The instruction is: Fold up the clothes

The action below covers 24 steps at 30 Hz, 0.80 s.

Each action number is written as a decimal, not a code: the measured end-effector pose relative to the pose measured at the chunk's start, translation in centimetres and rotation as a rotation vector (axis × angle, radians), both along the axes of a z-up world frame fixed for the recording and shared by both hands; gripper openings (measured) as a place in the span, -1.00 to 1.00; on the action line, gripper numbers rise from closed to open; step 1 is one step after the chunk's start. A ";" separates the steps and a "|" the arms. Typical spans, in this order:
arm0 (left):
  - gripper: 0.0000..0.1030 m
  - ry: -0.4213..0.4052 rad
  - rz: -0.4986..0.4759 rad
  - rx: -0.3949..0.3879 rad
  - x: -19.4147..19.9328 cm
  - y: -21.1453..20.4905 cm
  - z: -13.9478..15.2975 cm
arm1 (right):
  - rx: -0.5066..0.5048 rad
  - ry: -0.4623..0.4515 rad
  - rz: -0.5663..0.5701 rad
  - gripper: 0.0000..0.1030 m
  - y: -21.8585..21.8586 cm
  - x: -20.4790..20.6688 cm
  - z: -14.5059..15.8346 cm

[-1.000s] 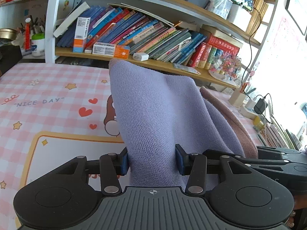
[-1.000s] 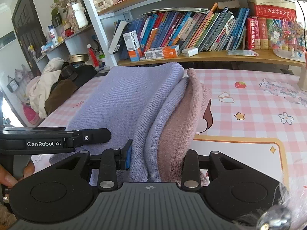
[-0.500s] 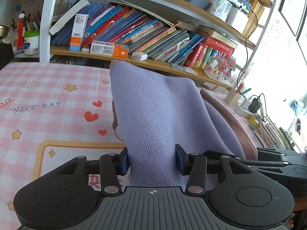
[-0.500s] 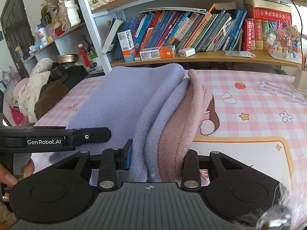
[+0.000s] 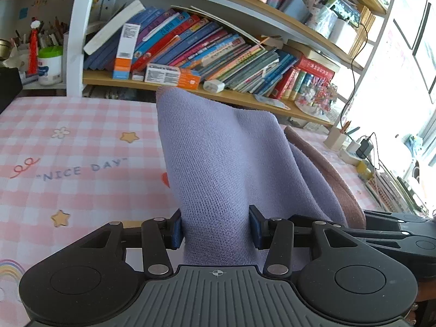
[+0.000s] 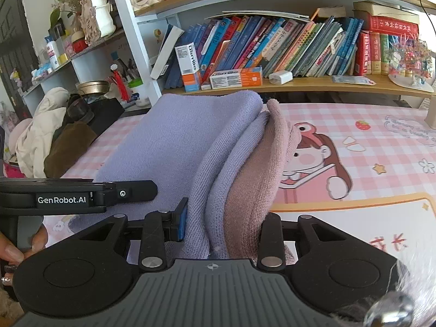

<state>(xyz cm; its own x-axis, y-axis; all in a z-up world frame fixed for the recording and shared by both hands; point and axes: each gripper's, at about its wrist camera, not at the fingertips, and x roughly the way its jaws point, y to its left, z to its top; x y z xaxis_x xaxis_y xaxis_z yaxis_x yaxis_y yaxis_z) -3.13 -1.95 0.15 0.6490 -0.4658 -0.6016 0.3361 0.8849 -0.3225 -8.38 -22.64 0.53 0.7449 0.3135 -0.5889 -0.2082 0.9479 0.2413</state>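
Note:
A folded knit garment, lilac [image 5: 218, 163] outside with a dusty pink layer [image 5: 338, 185], is held up above the pink checked table. My left gripper [image 5: 215, 229] is shut on the lilac fold. My right gripper [image 6: 222, 227] is shut on the lilac [image 6: 174, 147] and pink [image 6: 261, 179] layers together. The left gripper's black body [image 6: 76, 197] shows at the left of the right wrist view; the right gripper's body [image 5: 400, 234] shows at the right of the left wrist view. The fingertips are buried in the cloth.
The table cover [image 5: 68, 147] has stars, hearts and a cartoon girl [image 6: 313, 160]. A bookshelf [image 5: 207, 54] full of books stands behind the table. Clothes and bags [image 6: 49, 136] pile up at the far left. A pen holder and chargers [image 5: 351, 141] sit at the right.
Both grippers, still shut on the garment, have moved it forward toward the bookshelf and slightly up. The grip has not changed.

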 end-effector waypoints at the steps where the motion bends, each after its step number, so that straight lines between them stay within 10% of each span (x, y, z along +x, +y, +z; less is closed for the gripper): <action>1: -0.13 0.001 -0.002 0.001 0.1 0.6 -0.1 | 0.001 0.001 -0.002 -0.38 0.6 0.1 -0.1; 24: -0.13 0.055 0.031 -0.041 3.4 10.0 -2.1 | -0.036 0.028 0.046 -0.37 9.8 4.2 -1.2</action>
